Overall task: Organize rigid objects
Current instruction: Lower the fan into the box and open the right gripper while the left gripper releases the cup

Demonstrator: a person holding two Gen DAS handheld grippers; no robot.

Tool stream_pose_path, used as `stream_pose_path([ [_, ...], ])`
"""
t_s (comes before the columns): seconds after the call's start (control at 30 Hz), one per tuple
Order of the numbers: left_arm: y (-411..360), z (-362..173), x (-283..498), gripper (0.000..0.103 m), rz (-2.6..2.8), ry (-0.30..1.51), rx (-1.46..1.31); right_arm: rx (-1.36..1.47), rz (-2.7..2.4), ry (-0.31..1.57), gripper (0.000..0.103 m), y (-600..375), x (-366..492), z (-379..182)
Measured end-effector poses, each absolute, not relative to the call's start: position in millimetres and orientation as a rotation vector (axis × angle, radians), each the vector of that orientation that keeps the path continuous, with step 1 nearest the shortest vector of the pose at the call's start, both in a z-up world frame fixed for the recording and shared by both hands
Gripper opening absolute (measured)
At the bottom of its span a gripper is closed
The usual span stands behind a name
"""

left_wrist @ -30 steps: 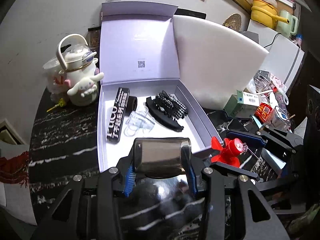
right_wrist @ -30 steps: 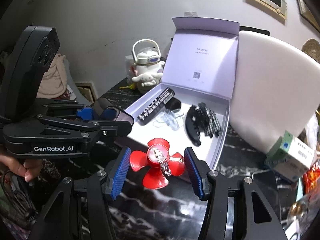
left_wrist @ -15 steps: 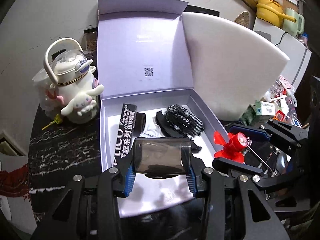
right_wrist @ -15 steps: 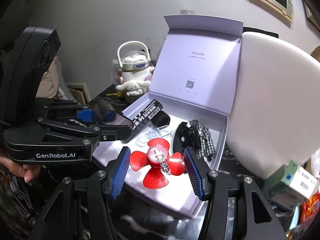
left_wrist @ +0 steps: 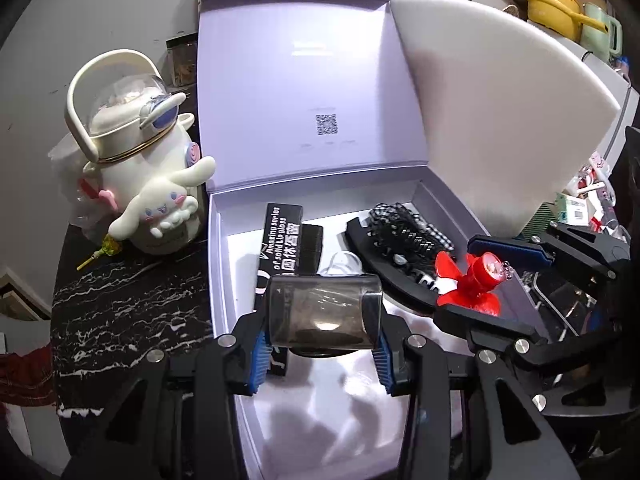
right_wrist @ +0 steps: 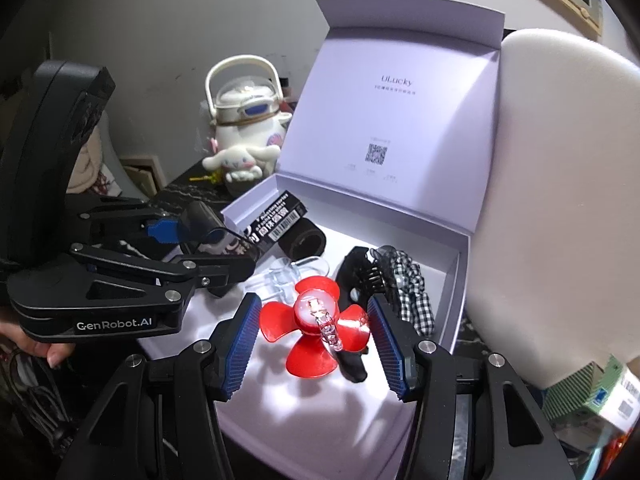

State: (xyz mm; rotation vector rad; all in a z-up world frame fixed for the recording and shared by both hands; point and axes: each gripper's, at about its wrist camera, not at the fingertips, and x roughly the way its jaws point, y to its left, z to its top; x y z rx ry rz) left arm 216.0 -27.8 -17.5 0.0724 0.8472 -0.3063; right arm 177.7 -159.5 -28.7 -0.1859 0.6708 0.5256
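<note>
Only our right view shows the box (right_wrist: 456, 280) lid's "uLucky"; left tongs (left_wrist: 320, 350) grasp a smoky cylinder (left_wrist: 324, 312), right tongs (right_wrist: 314, 334) a red fan (right_wrist: 316, 326), bare box floor beneath both.

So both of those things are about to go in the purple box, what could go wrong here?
The left tool grips the smoky cylinder by its ends; released on its side, it might roll onto the clear clips.

The red flower clip in the right tool hangs over the black hair claw; dropped there, it may land on it.
</note>
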Motion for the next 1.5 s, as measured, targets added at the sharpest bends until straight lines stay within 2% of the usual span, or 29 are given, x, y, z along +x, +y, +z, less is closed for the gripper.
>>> stream_pose_path([
  [1.5,-68.5,-70.8,231.9,0.042,-0.264,0.997,0.222,-0.231,0.478,0.798,0.055,-161.1,187.1,-66.6],
])
